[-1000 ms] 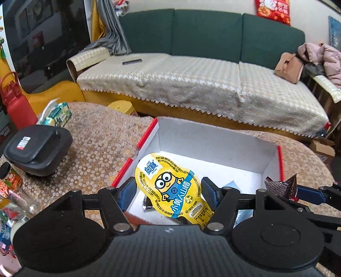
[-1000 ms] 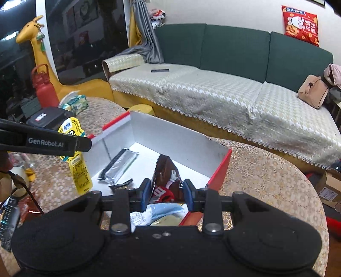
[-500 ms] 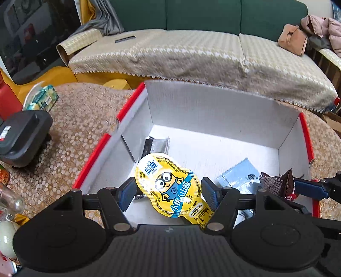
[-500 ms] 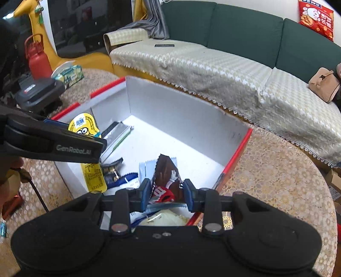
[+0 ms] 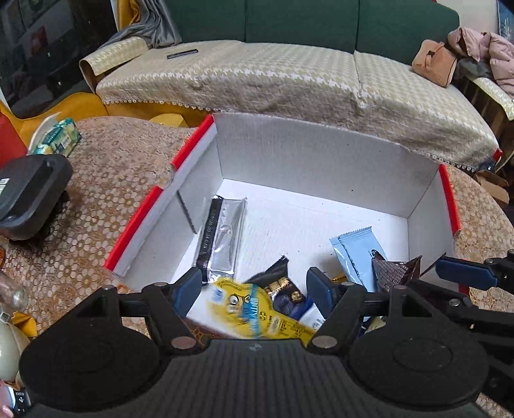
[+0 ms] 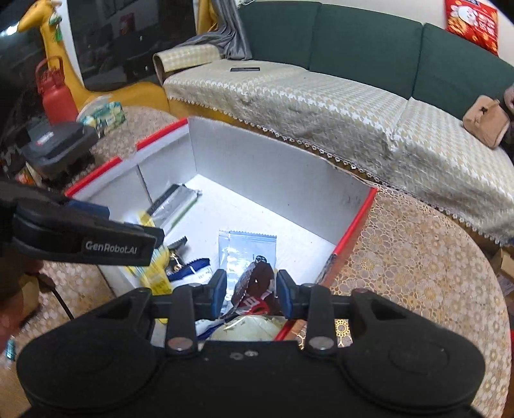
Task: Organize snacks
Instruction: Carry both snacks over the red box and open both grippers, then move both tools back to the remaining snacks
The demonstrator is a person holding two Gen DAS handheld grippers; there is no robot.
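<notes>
Yellow pouch (image 5: 253, 313) lower, left claw (image 5: 253, 289) opening

Left wrist view: sits behind its own fingers (image 5: 189, 289), tilted steeply down, close over the near-left part of the white box (image 5: 321, 154), facing the green sofa (image 5: 289, 22) beyond the box. Right wrist view: same steep downward tilt, close over the box's (image 6: 273, 160) near-right corner, also facing the sofa (image 6: 353, 41). Both share the box interior, the silver packet (image 5: 225, 234) at the box's left wall, the pale blue packet (image 5: 356, 254), the lace-covered bench (image 5: 106, 173) left of the box and the sofa. Each view catches the other gripper at its edge.
</notes>
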